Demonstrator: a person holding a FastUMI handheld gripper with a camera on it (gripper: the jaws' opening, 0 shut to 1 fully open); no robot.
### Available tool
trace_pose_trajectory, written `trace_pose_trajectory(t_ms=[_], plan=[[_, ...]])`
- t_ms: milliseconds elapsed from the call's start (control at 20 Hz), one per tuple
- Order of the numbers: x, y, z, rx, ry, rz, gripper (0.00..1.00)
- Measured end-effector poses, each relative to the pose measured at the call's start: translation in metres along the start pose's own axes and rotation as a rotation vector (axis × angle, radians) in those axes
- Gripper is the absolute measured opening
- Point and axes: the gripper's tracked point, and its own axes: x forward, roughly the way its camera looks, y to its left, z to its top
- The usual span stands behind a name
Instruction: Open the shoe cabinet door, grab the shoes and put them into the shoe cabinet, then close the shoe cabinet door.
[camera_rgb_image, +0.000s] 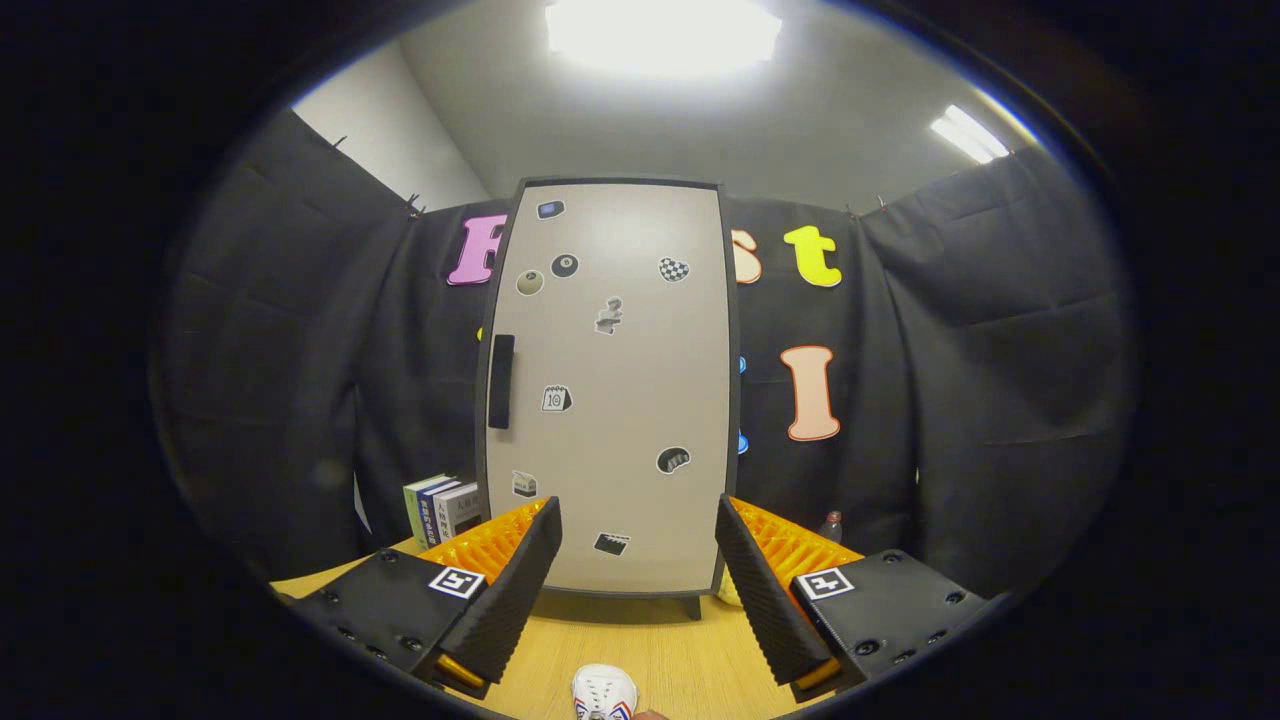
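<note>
White shoe (604, 692), one; claw (637, 590) agape.

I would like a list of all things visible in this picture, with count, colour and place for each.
Cabinet: one, beige door shut, dark frame, on the table beyond the fingers.
Handle: one, black, on the door's left edge.
Stickers: about ten, mostly black and white, scattered on the door.
Books: three, upright, left of the cabinet.
Bottle: one, dark with red cap, right of the cabinet.
Shoe: one, white, on the table between the fingers.
Table: one, light wood.
Gripper: one, fingers open, holding nothing.
</note>
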Motion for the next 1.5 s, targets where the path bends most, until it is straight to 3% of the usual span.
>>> trace_pose_trajectory(t_ms=[450,1150,1500], plan=[[0.027,0.027,0.029,-0.006,-0.010,0.035,0.97],[0.179,0.124,0.087,0.053,-0.002,0.157,0.97],[0.242,0.173,0.081,0.053,0.003,0.186,0.97]])
